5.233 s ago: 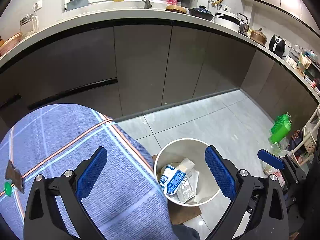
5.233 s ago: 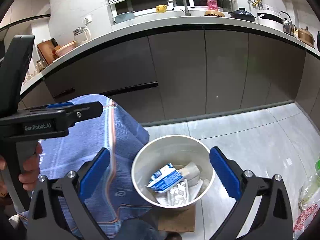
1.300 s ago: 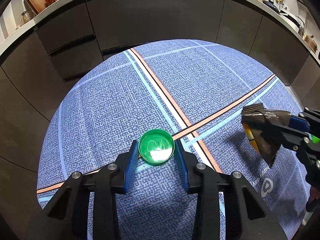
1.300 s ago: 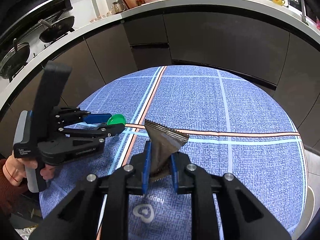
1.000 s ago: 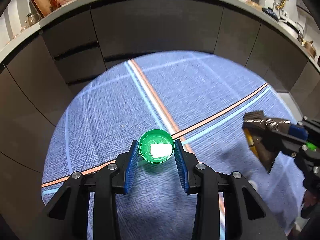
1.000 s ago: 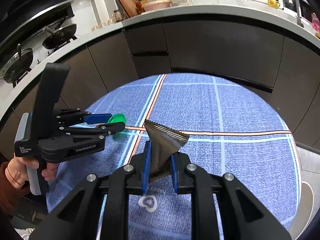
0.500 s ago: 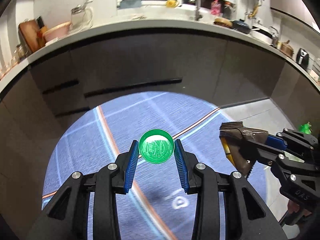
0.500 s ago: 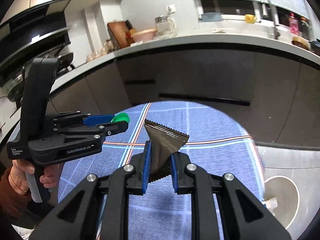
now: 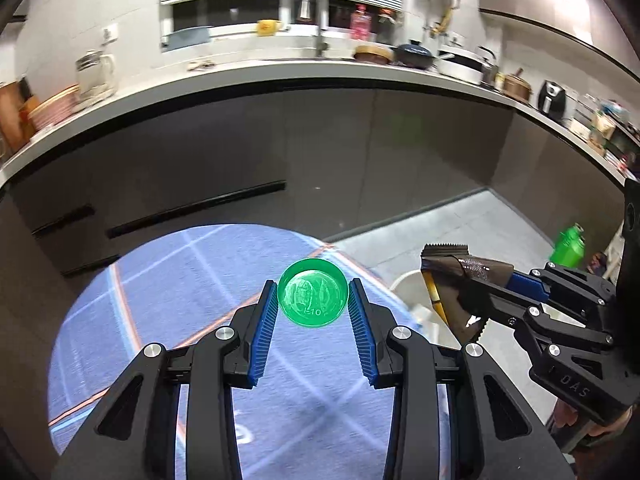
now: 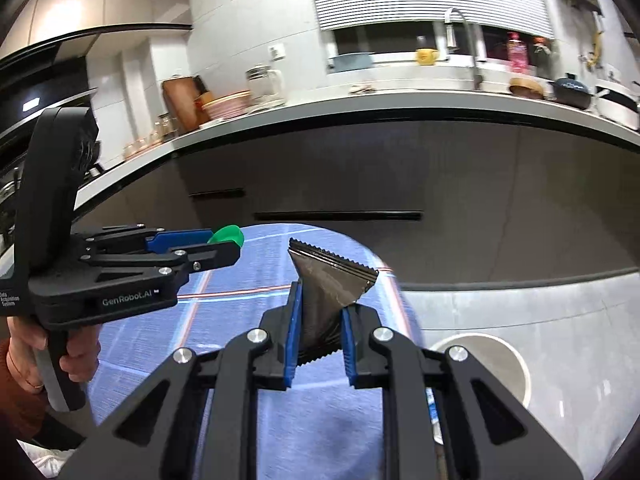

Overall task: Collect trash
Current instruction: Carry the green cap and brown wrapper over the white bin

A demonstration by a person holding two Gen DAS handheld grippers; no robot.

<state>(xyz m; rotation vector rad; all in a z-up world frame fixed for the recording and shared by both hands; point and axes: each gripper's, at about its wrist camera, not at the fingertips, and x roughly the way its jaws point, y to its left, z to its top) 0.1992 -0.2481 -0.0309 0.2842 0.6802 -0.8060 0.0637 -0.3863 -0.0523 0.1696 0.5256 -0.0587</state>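
My left gripper [image 9: 313,300] is shut on a round green cap [image 9: 312,293] and holds it up above the blue checked tablecloth [image 9: 168,280]. The cap also shows in the right wrist view [image 10: 226,236]. My right gripper [image 10: 319,320] is shut on a dark brown snack wrapper [image 10: 326,284] with serrated ends, also lifted off the table. The wrapper also shows in the left wrist view [image 9: 460,276]. The white trash bin [image 10: 508,356] stands on the floor to the right of the table, partly hidden behind my right gripper.
Dark kitchen cabinets [image 9: 320,152] and a white countertop [image 9: 280,68] with pots and a kettle curve around the back. A green bottle [image 9: 568,242] stands on the grey tiled floor at the far right.
Both grippers have lifted off the table with the cap and the wrapper and swung right, toward the floor side. The trash bin has come into view.
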